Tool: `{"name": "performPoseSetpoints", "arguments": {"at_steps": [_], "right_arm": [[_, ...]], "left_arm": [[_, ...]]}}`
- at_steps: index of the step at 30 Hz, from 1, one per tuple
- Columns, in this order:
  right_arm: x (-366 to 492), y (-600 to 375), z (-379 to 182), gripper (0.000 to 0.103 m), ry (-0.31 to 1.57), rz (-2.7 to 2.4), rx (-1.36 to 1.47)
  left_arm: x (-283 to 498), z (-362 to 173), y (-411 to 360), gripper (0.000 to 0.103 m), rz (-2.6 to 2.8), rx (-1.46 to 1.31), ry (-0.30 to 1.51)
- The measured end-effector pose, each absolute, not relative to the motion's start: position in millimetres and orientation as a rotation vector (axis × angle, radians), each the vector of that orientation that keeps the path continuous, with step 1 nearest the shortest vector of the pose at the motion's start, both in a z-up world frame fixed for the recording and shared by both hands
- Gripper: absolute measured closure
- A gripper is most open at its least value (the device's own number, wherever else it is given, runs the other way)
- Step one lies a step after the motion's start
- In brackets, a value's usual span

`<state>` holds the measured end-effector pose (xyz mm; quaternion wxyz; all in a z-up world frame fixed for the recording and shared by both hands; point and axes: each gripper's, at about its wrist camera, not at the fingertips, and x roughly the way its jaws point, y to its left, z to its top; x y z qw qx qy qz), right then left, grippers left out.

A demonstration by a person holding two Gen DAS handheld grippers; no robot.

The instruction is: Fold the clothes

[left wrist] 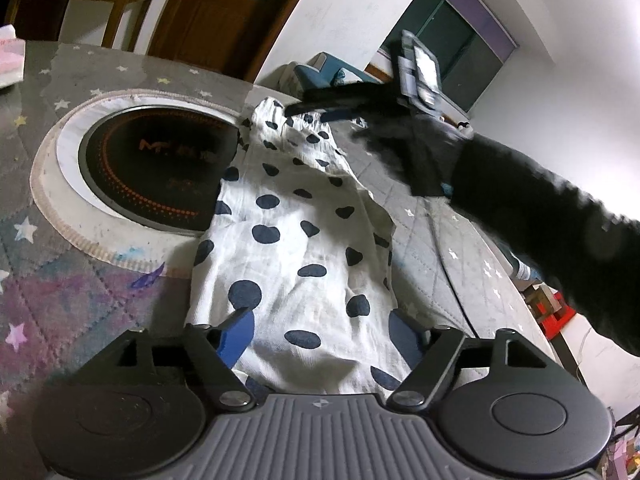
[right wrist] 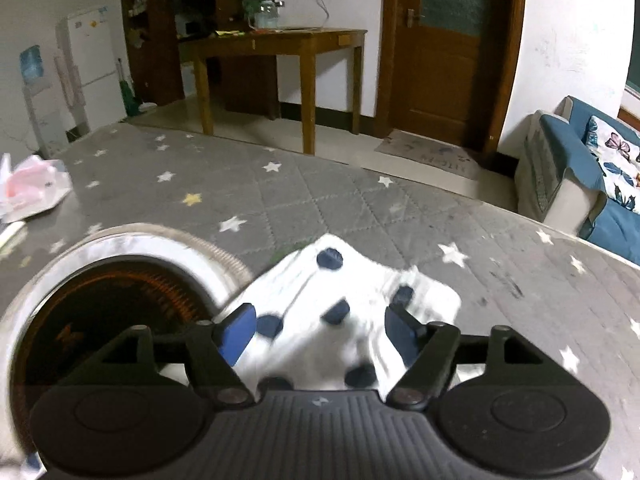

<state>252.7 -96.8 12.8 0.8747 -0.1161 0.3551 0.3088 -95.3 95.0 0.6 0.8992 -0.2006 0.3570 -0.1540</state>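
A white cloth with dark blue spots lies as a long folded strip on the grey star-patterned table cover. My left gripper stands open over the near end. Its blue pads sit on either side of the cloth without pressing it. At the far end, a black-sleeved arm holds my right gripper, which is blurred just above the cloth's tip. In the right wrist view that gripper is open too, and the spotted cloth lies loose beneath and between its pads.
A round black cooktop with a white ring is set in the table, left of the cloth; it also shows as the cooktop. A pink and white bag lies far left. The table edge curves off on the right. A wooden table and a blue sofa stand beyond.
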Motion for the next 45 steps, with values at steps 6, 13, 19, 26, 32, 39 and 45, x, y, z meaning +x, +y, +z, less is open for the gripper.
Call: {"name": "performPoseSetpoints", "arguments": {"at_steps": [6,13,19,26,32,39,45], "right_arm": [[188,-154,30,0.03,0.747,0.68,-0.23],[128,-205,18,0.032,0.8,0.649,-0.174],[113,-223,-4,0.048,0.83,0.611,-0.045],[109,-212,-13,0.083,0.82,0.612,0.018],[96,-217,-8,0.095,0.807,0.56,-0.013],[89,-220,2,0.08,0.763,0.503,-0.067],[89,-197,20,0.062,0.702,0.58,-0.098]], "left_arm": [[-103,9,97,0.008,-0.277,-0.396,0.696],[-109,18,94,0.0,-0.243,-0.351,0.661],[-107,22,81,0.0,-0.227,-0.284,0.644],[-95,26,70,0.0,-0.22,-0.239,0.629],[-86,19,63,0.0,-0.213,-0.185,0.654],[-87,13,72,0.0,-0.208,-0.171,0.68],[-79,24,64,0.0,-0.229,-0.18,0.636]]}}
